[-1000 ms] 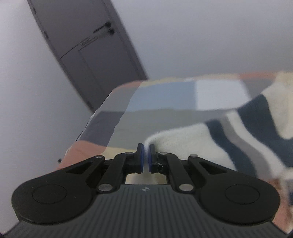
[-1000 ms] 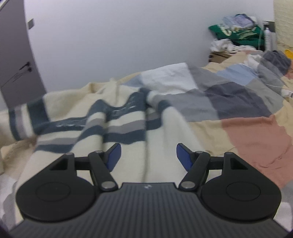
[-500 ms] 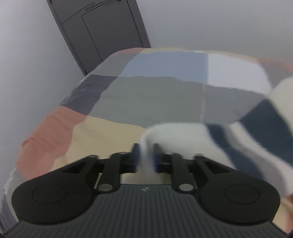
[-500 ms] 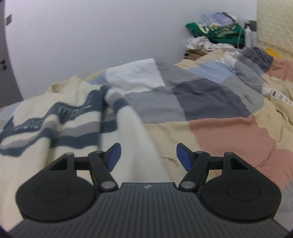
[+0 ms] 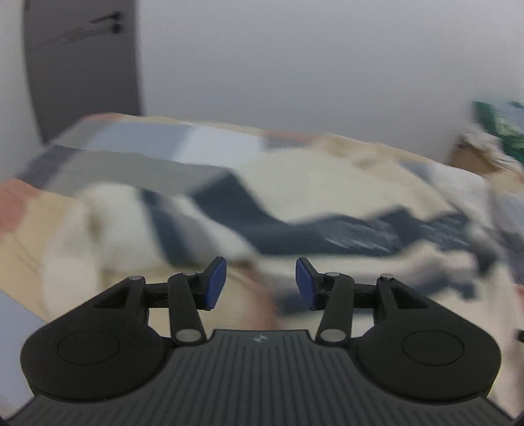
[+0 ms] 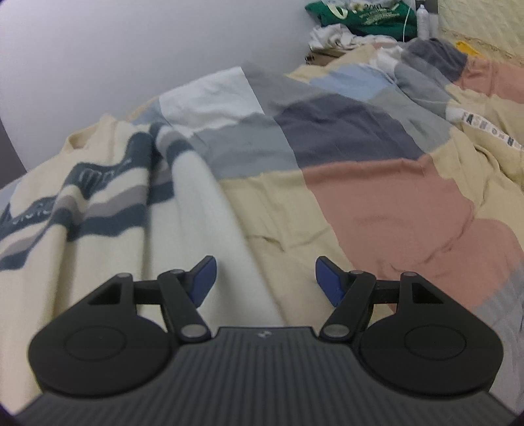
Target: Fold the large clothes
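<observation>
— Looking through the left wrist view first: any writing?
— None readable; it is blurred. The left gripper point(image 5: 261, 283) has just been opening, its blue pads standing apart with nothing between them. The cream sweater with navy and grey stripes point(image 5: 294, 209) lies crumpled on the patchwork duvet point(image 5: 124, 164) from 9 to 2 o'clock, beyond the fingertips. A grey door point(image 5: 85, 65) stands at 11 o'clock.
— And the right wrist view?
— White lettering runs along the sweater point(image 6: 98, 209) navy stripe at 9 o'clock, too soft to read. A white strip point(image 6: 484, 129) at 2 o'clock carries printed letters, unclear. The right gripper point(image 6: 266, 281) is wide apart, empty, over the sweater's edge. Bare duvet point(image 6: 376, 203) spreads from 12 to 3 o'clock; a green garment point(image 6: 360, 16) lies at 1 o'clock.
</observation>
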The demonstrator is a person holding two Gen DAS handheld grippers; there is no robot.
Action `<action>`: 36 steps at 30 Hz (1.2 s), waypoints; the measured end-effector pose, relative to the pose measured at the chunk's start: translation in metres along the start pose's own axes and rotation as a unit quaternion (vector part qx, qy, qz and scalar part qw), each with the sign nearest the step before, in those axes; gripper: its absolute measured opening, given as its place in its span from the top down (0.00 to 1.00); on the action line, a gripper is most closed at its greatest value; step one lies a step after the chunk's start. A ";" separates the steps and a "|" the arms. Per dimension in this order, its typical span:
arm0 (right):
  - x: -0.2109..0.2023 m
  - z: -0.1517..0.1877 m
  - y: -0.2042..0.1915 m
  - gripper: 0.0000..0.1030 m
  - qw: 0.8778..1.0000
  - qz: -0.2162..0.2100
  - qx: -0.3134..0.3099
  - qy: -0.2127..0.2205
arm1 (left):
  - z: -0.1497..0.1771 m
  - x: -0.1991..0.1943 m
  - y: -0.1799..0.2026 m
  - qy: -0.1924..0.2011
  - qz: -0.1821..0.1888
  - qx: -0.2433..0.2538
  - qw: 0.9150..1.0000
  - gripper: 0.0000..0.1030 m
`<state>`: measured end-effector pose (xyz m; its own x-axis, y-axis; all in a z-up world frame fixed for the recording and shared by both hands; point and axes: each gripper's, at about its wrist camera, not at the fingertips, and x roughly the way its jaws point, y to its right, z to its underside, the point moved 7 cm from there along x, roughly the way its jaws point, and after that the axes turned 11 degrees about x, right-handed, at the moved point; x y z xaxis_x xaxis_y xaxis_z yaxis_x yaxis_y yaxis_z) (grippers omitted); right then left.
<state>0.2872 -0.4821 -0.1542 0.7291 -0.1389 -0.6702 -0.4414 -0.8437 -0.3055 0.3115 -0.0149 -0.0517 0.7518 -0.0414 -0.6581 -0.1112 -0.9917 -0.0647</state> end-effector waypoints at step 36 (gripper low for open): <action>0.108 -0.259 -0.020 0.92 0.954 0.204 -0.163 0.149 | 0.082 0.043 -0.037 -0.026 0.087 -0.148 0.985 0.49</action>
<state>0.5105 -0.6142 -0.0450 0.6691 -0.5908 -0.4508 -0.5697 -0.7973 0.1995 0.2950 0.0301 -0.1393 0.7027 -0.2150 -0.6782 -0.0356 -0.9627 0.2683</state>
